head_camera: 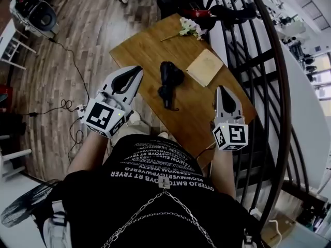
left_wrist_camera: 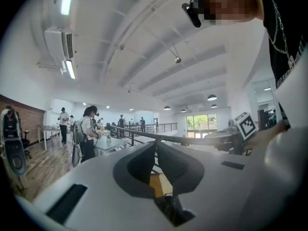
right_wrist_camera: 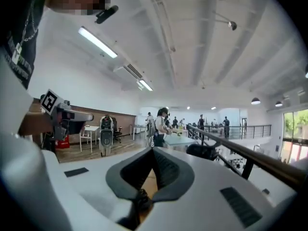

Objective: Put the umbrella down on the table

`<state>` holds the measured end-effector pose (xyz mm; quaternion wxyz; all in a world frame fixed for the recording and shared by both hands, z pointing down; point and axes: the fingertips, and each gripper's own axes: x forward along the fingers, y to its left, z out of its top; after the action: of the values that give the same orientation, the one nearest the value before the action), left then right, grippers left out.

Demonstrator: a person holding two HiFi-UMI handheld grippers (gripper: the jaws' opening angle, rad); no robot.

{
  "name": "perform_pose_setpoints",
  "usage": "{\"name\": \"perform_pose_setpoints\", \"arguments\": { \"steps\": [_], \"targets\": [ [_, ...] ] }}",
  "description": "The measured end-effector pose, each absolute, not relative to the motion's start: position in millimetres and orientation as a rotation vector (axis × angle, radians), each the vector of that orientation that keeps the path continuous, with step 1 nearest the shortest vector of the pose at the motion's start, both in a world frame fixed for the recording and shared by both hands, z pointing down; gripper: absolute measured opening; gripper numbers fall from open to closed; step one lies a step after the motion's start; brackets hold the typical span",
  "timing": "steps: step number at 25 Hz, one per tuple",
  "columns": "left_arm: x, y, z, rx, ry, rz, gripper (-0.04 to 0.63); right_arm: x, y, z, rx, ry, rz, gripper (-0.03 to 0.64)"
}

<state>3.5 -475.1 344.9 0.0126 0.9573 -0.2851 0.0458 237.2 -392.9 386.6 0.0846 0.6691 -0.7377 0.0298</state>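
The only lettering is on the person's black shirt point(head_camera: 155, 164), near, at the bottom of the head view. Several lines of small white capitals run across the chest. They are too small and blurred to make out as words. The cube point(head_camera: 101, 118) on the left gripper point(head_camera: 137, 70) and the cube point(head_camera: 230, 137) on the right gripper point(head_camera: 221, 89) each bear black-and-white square patterns, without letters or numbers. One such pattern shows at the right of the left gripper view, another at the left of the right gripper view.
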Motion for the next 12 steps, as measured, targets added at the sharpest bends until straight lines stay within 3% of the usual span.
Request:
{"name": "perform_pose_setpoints", "arguments": {
  "steps": [5, 12],
  "targets": [
    [7, -451, 322, 3.044, -0.933, 0.138, 0.040, 237, -362, 331, 1.964, -2.266, -0.085, 0.015],
    [19, -438, 326, 3.003, -0.893, 0.098, 0.040, 253, -348, 334, 2.017, -2.240, -0.020, 0.015]
  ]
}}
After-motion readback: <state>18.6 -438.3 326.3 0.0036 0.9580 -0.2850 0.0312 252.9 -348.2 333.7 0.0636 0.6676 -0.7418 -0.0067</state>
